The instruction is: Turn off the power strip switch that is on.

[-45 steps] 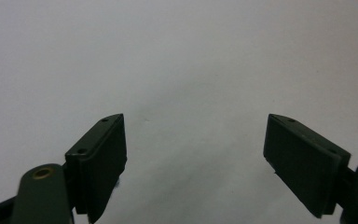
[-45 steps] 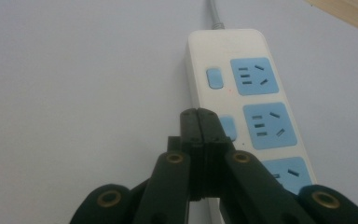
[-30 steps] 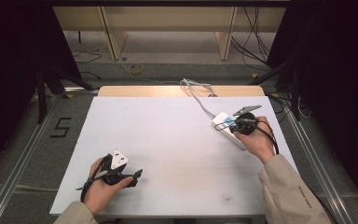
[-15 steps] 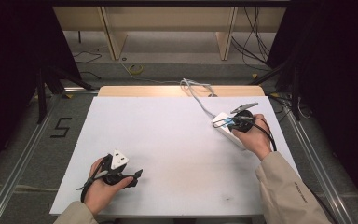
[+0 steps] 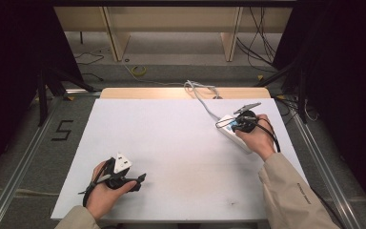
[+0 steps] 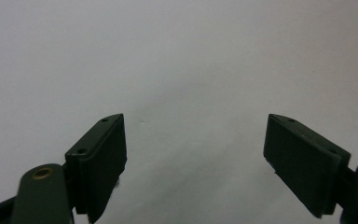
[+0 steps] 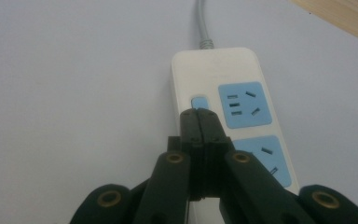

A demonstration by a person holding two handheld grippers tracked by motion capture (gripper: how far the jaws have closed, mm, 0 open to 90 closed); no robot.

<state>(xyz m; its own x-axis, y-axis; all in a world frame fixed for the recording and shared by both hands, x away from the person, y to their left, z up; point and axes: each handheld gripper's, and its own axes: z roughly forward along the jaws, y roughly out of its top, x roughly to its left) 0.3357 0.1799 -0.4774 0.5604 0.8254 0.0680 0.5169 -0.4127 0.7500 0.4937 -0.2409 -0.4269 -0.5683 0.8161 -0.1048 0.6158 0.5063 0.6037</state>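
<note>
We press our right gripper (image 7: pixel 199 116), jaws together, onto the blue switch (image 7: pixel 199 103) of the power strip (image 5: pixel 232 132) at the table's two o'clock. Our left gripper (image 5: pixel 124 177), jaws apart, idles at seven o'clock. Off-centre pressure could skid the unheld strip.

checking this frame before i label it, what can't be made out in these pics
- Right gripper view: whether the shut right gripper touches the blue switch on the power strip; its jaws cover the switch's near edge.
- Same view: the strip's second outlet is partly hidden behind the gripper.
- High view: the strip's outlets are too small, under the right hand.
- High view: where the cable ends beyond the table.
</note>
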